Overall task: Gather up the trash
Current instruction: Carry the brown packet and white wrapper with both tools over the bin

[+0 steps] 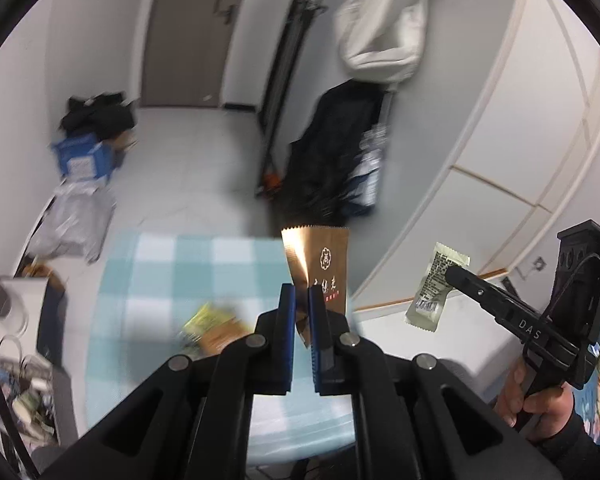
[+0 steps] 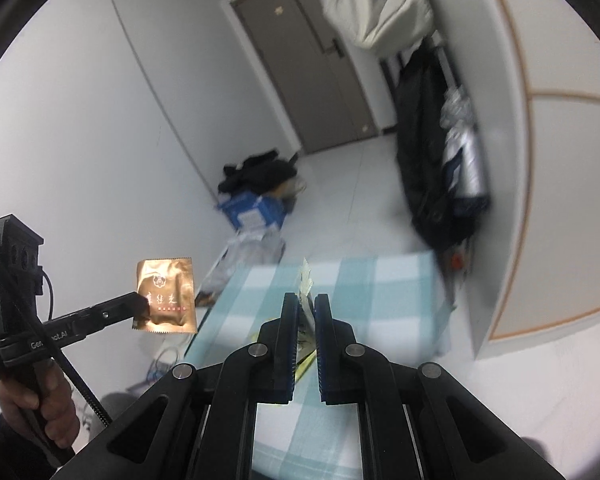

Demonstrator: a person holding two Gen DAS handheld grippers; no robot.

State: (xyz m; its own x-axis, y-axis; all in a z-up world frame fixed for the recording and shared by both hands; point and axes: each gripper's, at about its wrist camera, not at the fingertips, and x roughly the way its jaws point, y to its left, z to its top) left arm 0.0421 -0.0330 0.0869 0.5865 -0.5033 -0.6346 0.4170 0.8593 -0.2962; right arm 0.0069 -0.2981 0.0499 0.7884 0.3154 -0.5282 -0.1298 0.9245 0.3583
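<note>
My left gripper (image 1: 302,296) is shut on a copper foil sachet (image 1: 318,264) that stands up from its blue pads, high above the table. The right wrist view shows that sachet (image 2: 166,292) pinched at the tip of the left gripper (image 2: 140,305). My right gripper (image 2: 307,300) is shut on a pale printed sachet (image 2: 305,280), seen edge-on. In the left wrist view this pale sachet (image 1: 432,288) hangs from the right gripper (image 1: 452,272), held by a hand (image 1: 532,396). A yellow wrapper (image 1: 212,324) lies blurred on the blue-and-white check cloth (image 1: 172,264).
On the floor to the left are a blue box (image 1: 82,156) with black clothes on it and silvery bags (image 1: 72,216). A black bag (image 1: 336,152) leans by the white cabinet (image 1: 500,140), under a hanging white bag (image 1: 380,28). A grey door (image 1: 188,32) is at the far end.
</note>
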